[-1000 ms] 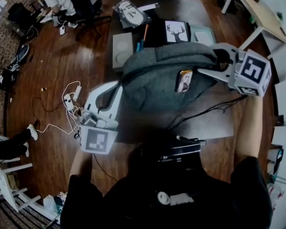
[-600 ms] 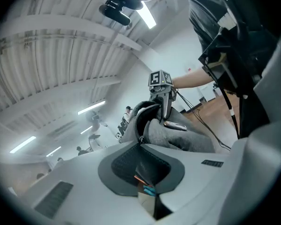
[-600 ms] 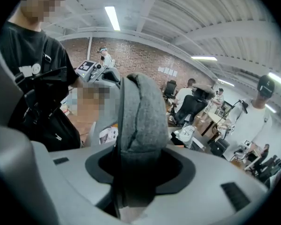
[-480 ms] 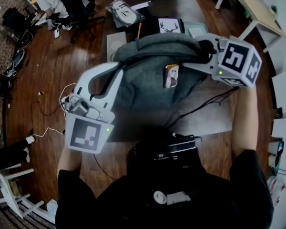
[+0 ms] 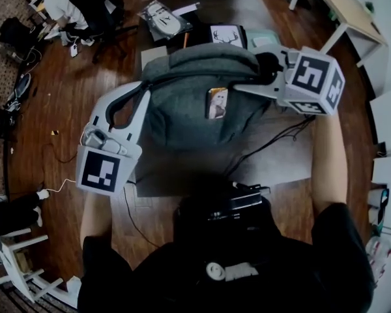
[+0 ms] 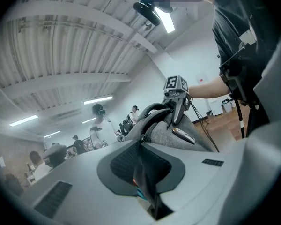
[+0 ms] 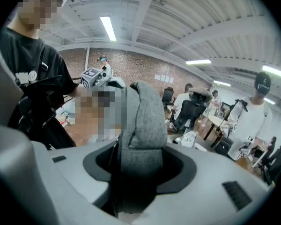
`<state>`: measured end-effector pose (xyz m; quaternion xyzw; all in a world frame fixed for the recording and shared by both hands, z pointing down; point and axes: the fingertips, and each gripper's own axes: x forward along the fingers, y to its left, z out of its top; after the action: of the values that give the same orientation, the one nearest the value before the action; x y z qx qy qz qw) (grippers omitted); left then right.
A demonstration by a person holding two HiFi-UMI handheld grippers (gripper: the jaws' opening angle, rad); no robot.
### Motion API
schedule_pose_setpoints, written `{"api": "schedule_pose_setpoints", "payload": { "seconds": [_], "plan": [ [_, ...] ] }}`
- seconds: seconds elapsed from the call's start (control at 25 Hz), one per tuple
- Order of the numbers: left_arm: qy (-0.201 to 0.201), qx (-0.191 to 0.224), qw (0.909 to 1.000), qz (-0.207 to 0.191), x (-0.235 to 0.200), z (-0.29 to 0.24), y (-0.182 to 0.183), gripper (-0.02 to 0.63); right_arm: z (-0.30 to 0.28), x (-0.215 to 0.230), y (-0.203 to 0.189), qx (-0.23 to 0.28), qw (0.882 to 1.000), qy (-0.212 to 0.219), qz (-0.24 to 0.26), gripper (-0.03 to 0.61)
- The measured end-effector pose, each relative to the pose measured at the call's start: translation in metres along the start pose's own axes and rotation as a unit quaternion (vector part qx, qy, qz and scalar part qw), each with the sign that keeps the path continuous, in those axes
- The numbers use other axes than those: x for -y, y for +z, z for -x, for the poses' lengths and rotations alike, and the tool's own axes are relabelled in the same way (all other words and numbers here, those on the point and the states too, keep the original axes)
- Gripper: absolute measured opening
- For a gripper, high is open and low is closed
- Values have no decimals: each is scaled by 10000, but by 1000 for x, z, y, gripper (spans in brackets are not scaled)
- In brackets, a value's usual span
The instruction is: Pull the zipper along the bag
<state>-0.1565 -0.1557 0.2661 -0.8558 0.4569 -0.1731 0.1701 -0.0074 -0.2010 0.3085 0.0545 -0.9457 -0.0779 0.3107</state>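
Grey bag [image 5: 189, 109] stands mid-frame, its zipper line arching left to right over the top. The left gripper [image 5: 143, 91] is pinched tight on what looks like the zipper tab [image 6: 141, 138] at the bag's left end. The right gripper [image 5: 249, 74], upper right, is opening its jaws with the grey handle [image 7: 143, 125] filling the gap.

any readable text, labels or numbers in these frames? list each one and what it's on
No legible words or numbers anywhere.
Right marker cube, left marker cube: black-and-white square codes, no letters.
Tag on the backpack: a picture; any print is too small to read.
Deer card: silhouette only, no words.
Shirt print: white lettering, too blurred to read.
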Motion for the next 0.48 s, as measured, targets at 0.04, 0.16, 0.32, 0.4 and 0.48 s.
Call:
{"api": "schedule_pose_setpoints", "payload": {
  "seconds": [0.04, 0.16, 0.32, 0.4, 0.48],
  "plan": [
    [63, 36, 9999, 113, -3, 1, -5, 14, 0, 2, 4, 337, 9994, -74, -3, 243],
    [245, 264, 9982, 485, -13, 8, -18, 17, 3, 5, 10, 1670, 9835, -310, -617, 312],
    [297, 472, 9946, 878, -13, 14, -23, 20, 25, 8, 1, 2808, 9495, -977, -1002, 400],
    [283, 485, 9920, 1128, -14, 13, -27, 20, 25, 6, -9, 2632, 9546, -941, -1033, 416],
    [263, 526, 9892, 1340, -16, 11, -31, 20, 12, 3, -16, 2374, 9634, -589, -1101, 426]
  ]
}}
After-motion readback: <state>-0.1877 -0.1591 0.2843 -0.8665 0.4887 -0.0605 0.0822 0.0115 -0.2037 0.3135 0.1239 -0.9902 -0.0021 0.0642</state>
